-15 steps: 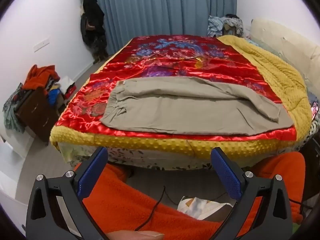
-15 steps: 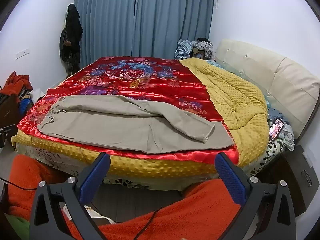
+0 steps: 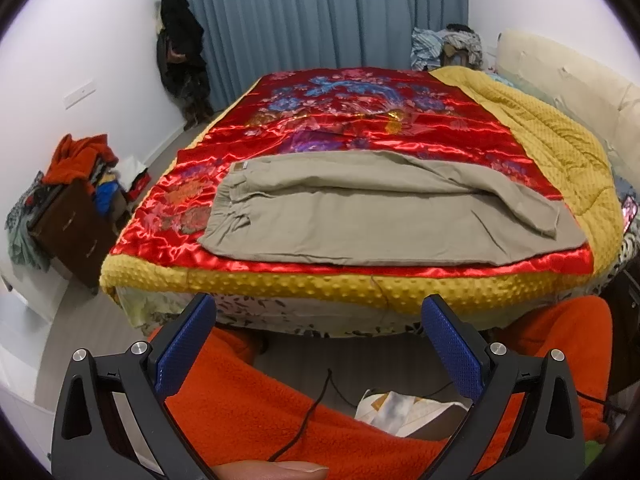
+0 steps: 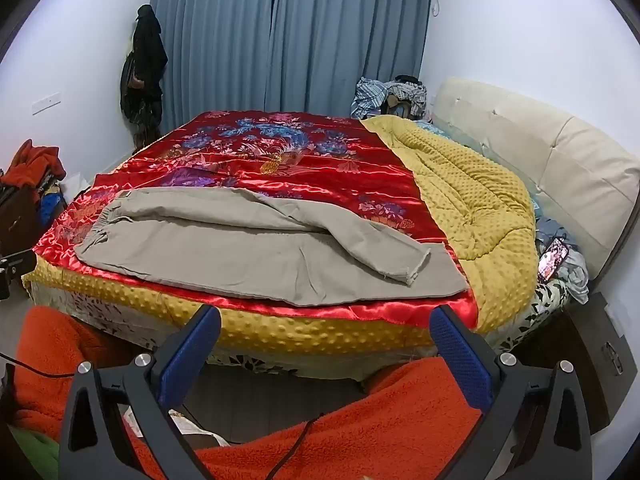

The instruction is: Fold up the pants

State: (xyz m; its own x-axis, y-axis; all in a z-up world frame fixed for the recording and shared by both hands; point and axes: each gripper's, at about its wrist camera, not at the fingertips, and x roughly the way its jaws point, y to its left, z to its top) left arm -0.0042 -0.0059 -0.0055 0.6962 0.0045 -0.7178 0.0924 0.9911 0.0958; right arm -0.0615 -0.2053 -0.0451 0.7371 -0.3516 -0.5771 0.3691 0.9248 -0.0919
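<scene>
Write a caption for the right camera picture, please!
Open right gripper faces khaki pants lying on a red bedspread.

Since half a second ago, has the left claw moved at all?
Yes. The left claw has edged forward toward the bed: its tips now overlap the yellow quilt edge, and the tan pants look closer.

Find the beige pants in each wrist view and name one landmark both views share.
Left wrist: pants lie centre frame on the red bedspread, waistband at left.
Right wrist: pants lie left of centre, near the bed's front edge, hems at right.
Shared landmark: the blue curtain behind the bed.
</scene>
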